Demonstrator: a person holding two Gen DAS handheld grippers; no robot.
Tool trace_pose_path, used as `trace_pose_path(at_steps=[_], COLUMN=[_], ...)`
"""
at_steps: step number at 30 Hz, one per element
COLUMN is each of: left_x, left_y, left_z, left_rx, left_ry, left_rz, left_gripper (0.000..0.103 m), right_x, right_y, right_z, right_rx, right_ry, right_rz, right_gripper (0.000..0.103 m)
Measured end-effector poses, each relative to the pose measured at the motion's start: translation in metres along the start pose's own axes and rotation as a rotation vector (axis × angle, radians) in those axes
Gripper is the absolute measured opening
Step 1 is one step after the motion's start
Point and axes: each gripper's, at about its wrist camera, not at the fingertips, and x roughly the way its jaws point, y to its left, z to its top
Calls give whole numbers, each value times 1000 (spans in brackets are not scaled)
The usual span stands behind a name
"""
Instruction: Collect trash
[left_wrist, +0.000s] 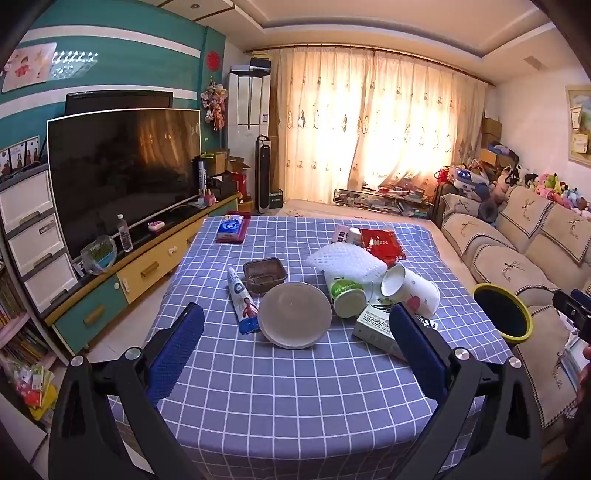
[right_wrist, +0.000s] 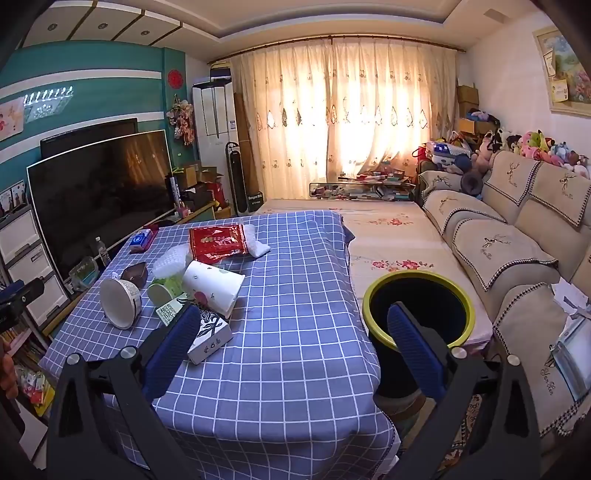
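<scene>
From the left wrist camera, the left gripper (left_wrist: 295, 339) hangs above the near part of the table (left_wrist: 295, 398) with its blue fingers (left_wrist: 177, 354) spread wide and nothing between them, which reads as a hand not yet committed to any one piece. Taking the tipped white bowl (left_wrist: 294, 315) as the landmark, it lies on its side straight ahead, in line with the gap between the fingers, so it looks the easiest first pick. Just left of the bowl is a blue-and-white tube (left_wrist: 242, 304); behind the bowl sits a small brown tray (left_wrist: 264, 275); to the bowl's right a green-labelled cup (left_wrist: 345, 295) lies on its side, with a white paper cup (left_wrist: 410, 293) beyond it and a flat carton (left_wrist: 376, 326) near the right finger. Behind those, a white foam net (left_wrist: 347, 264) and a red packet (left_wrist: 380, 242) lie farther off. The yellow-rimmed bin (left_wrist: 502, 314) stands off the table's right edge, well right of the bowl, presumably placed there to catch what is lifted across. From the right wrist camera, the right gripper (right_wrist: 295, 339) is likewise fully spread and holds nothing; its right finger overlaps the bin (right_wrist: 417, 291) in view, while the bowl (right_wrist: 120, 302) and the rest of the litter lie to the left of its left finger, the carton (right_wrist: 208, 334) closest.
</scene>
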Motion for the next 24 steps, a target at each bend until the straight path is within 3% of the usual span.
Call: trace_pose_path(at_steps=[24], left_x=[-5], left_y=[2], left_z=[-1], left_rx=[-13], left_ry=[-7], left_rz=[-16], left_gripper=[99], right_x=[7], right_y=[-1], right_z=[-4], right_rx=[2], right_ry=[27], right_rz=[6], right_gripper=[96])
